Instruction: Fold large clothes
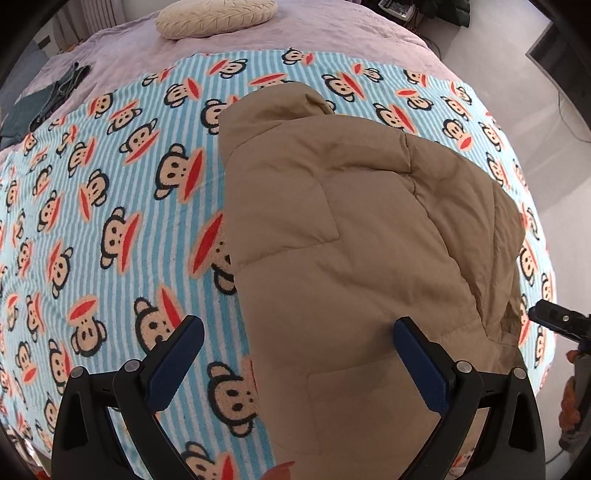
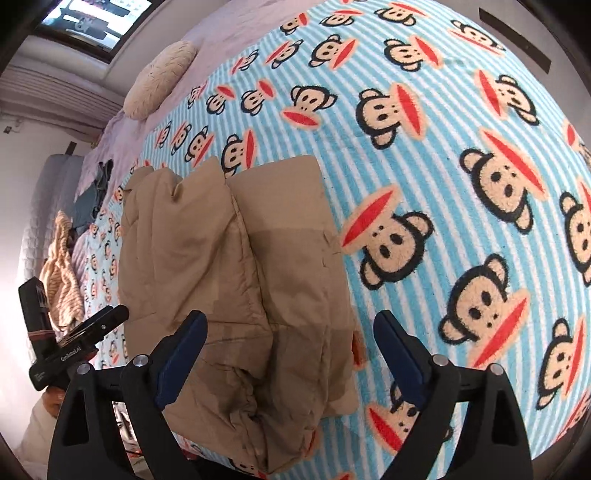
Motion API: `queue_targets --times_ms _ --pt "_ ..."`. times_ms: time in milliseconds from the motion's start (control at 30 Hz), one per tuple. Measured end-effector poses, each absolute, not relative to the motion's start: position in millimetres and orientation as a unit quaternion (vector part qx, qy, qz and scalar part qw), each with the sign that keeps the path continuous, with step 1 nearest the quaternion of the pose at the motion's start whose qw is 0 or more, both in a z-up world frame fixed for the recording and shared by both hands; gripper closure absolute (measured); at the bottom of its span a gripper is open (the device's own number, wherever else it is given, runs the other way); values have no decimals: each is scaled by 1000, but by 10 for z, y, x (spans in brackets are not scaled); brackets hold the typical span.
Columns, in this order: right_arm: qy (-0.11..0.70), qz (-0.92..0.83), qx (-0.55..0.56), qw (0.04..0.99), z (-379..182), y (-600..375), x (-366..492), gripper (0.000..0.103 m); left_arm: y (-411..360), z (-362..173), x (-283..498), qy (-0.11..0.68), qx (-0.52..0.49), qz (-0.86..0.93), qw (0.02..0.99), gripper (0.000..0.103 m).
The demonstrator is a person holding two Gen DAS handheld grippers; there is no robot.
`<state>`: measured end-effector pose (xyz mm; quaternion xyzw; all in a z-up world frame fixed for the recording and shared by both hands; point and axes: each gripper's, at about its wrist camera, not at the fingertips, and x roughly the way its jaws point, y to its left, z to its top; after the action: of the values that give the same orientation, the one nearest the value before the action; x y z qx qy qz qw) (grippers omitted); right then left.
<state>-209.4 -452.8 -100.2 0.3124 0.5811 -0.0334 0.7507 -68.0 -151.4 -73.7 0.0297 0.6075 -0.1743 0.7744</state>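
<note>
The tan quilted puffer jacket point(image 1: 351, 229) is lying on the blue-and-white striped fleece blanket with the monkey-face print point(image 1: 122, 206), and it is already looking like a long narrow bundle. From the right wrist view, both sides of the jacket point(image 2: 236, 280) are sitting turned in over the middle, with a ridge running lengthwise down the panel and the hem bunching up near the camera.

The left gripper point(image 1: 297, 360) is hovering just above the near end of the jacket, its blue-padded jaws standing wide apart with nothing between the pads; one finger is over the blanket, the other over the fabric. The right gripper point(image 2: 290, 350) is hanging over the same near end from the other side, jaws also spread wide and gripping nothing.

So the lengthwise folds are reading as done. What is left, by my judgement, is folding the long bundle across, near end up toward the far end, and tidying that puffy hem. A cream round cushion point(image 1: 216, 16) is sitting far back on the lilac bedspread point(image 1: 332, 37), well away from the work.
</note>
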Motion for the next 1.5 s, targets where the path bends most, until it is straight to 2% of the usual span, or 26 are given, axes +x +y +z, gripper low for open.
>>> queue_targets --times_ms 267,333,733,900,1167,1333,1367,1400,1433,1500 --pt "580 -27 342 739 -1156 -4717 -2125 10 -1233 -806 -550 611 -9 -158 776 1" --pt "578 -13 356 734 -1208 -4738 -2116 0 -1184 -847 -523 619 -29 -172 766 1" --pt "591 66 403 696 -1625 -4710 -1794 0 -1044 -1383 -382 669 -197 -280 660 1" --pt "618 112 389 674 -1883 -4554 -1520 0 -1115 -1598 -282 669 -220 -300 644 1" --pt "617 132 423 651 -2194 -4421 -1181 0 -1418 -1857 -191 681 -217 -322 621 0" --pt "620 110 453 631 -2244 -4454 -1194 1 -1522 -1801 -213 676 -217 -318 628 1" --pt "619 111 459 627 -2247 -4455 -1194 6 -1542 -1756 -218 674 -215 -316 632 5" --pt "616 119 471 621 -2253 -4451 -1189 16 -1576 -1714 -228 672 -213 -315 636 8" --pt "610 125 483 616 -2257 -4453 -1195 21 -1594 -1661 -240 668 -212 -315 640 10" --pt "599 128 496 616 -2227 -4436 -1191 36 -1562 -1585 -246 662 -212 -320 644 19"
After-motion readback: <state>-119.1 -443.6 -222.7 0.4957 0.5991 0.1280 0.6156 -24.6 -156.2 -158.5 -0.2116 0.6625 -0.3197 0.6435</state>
